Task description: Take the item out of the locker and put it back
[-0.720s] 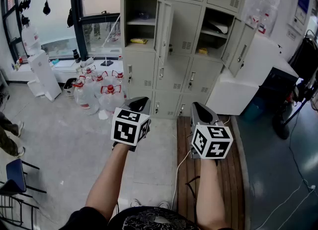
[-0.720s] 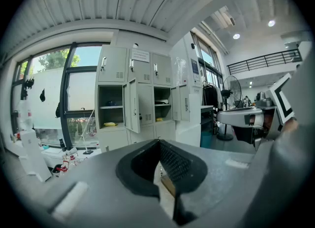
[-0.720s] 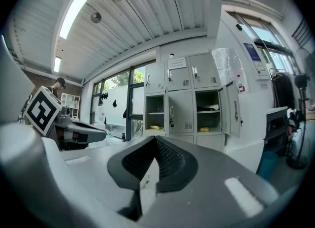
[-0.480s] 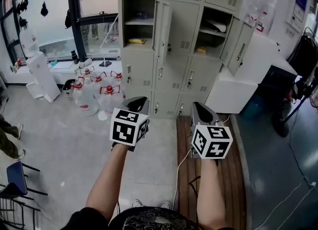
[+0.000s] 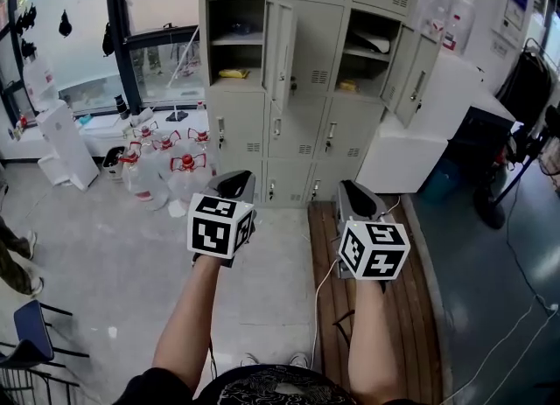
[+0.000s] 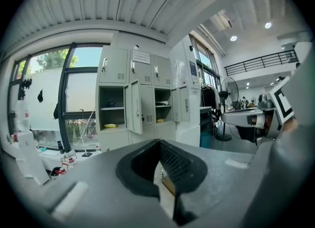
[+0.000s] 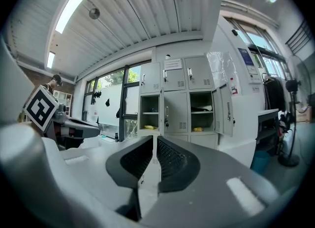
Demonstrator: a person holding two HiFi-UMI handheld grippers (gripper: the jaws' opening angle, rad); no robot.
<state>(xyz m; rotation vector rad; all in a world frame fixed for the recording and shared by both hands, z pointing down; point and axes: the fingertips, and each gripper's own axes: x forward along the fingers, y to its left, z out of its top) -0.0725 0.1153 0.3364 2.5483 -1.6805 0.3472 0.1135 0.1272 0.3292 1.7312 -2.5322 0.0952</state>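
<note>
The grey locker bank (image 5: 302, 88) stands ahead, well beyond both grippers. Its left open compartment (image 5: 236, 45) holds a yellow item (image 5: 232, 73) on the bottom. The right open compartment (image 5: 367, 53) holds another yellow item (image 5: 347, 86) and a white thing (image 5: 378, 42) on the shelf. My left gripper (image 5: 229, 186) and right gripper (image 5: 354, 195) are held side by side at waist height, pointing at the lockers. In the gripper views, the left gripper (image 6: 157, 142) and right gripper (image 7: 154, 137) are both shut with nothing between the pads.
Several red-capped water jugs (image 5: 166, 163) stand on the floor left of the lockers. A wooden slatted platform (image 5: 394, 307) lies under my right arm, with a cable (image 5: 317, 294) at its edge. A white cabinet (image 5: 429, 132) is at the right, a chair (image 5: 26, 329) lower left.
The head view has shifted a little, so the lockers sit slightly further left. Both grippers stay side by side and shut.
</note>
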